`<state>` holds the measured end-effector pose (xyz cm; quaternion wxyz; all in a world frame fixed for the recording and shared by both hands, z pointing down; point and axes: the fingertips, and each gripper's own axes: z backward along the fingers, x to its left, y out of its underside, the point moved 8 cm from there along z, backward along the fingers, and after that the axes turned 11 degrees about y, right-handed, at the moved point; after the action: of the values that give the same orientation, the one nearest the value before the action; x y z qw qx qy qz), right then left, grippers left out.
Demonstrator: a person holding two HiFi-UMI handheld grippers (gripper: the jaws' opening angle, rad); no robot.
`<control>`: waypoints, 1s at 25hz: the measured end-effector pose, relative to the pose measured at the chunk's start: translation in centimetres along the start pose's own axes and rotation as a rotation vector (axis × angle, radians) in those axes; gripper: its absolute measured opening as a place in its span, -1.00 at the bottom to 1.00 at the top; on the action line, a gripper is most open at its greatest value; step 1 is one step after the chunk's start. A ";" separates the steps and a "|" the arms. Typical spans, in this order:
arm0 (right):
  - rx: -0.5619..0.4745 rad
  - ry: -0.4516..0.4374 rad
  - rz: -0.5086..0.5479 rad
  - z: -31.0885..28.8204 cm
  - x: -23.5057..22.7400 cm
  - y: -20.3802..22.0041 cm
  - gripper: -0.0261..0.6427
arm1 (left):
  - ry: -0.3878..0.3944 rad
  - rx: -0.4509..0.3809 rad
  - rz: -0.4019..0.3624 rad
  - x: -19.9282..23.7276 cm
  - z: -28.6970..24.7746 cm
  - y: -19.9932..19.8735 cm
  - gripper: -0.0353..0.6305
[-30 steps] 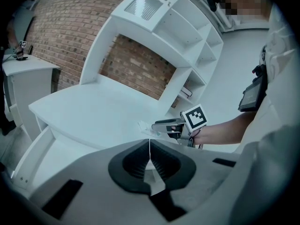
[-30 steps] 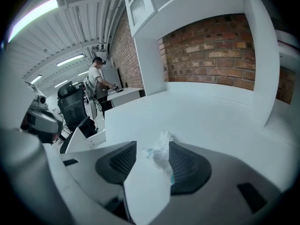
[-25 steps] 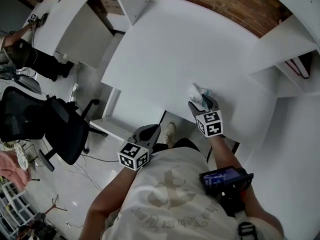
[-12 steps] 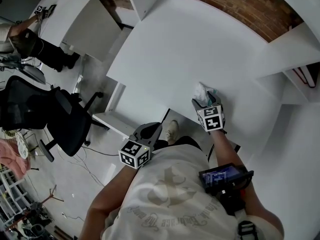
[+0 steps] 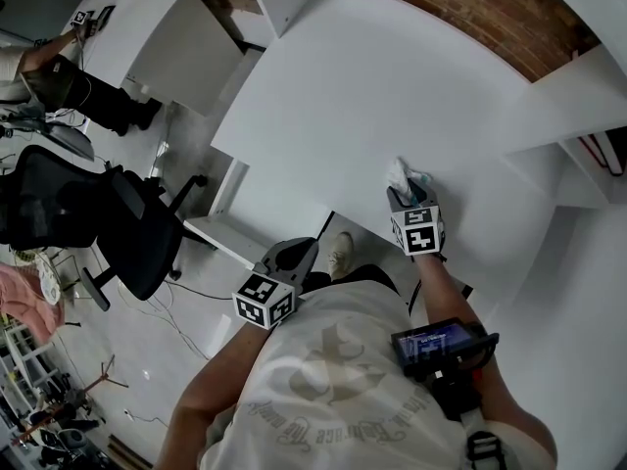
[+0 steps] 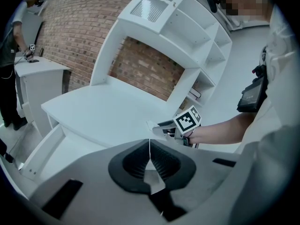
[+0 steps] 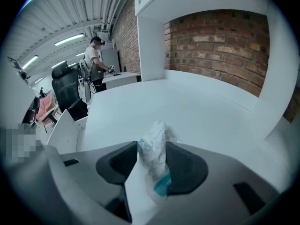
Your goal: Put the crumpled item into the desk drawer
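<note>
The crumpled item point(image 5: 404, 176) is a white wad with a bit of teal, lying near the front edge of the white desk point(image 5: 372, 76). My right gripper point(image 5: 407, 192) is shut on it. Those jaws have just been closing, and in the right gripper view the wad point(image 7: 153, 149) fills the gap between the dark pads point(image 7: 185, 165). The drawer point(image 5: 250, 225) stands pulled out below the desk's left front. My left gripper point(image 5: 300, 251) hangs over the floor beside it, jaws shut with nothing in them point(image 6: 150, 149). From the left gripper view the right gripper point(image 6: 161, 128) rests on the desk edge.
A black office chair point(image 5: 88, 223) stands on the floor at the left. Another person point(image 5: 59, 76) works at a second white desk, far left. White shelves point(image 5: 588, 116) rise at the desk's right against a brick wall point(image 5: 470, 8).
The right gripper has sunk a little onto the wad and its jaws have narrowed around it. The left gripper has stayed where it was.
</note>
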<state>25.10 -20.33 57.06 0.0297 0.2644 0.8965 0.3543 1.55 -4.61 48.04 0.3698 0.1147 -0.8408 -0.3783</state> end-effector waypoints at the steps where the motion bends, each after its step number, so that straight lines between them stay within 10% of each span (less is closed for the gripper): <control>1: -0.002 0.000 -0.004 0.0 -0.1 0.0 -0.33 | -0.002 0.001 0.001 0.0 0.0 -0.1 -0.82; 25: -0.076 -0.005 0.001 0.7 0.7 -2.5 -0.62 | -0.056 -0.020 0.014 0.2 1.7 0.2 -0.82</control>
<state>23.52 -21.04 55.03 0.0419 0.2645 0.8822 0.3873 0.18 -3.62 47.58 0.3496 0.0944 -0.8478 -0.3873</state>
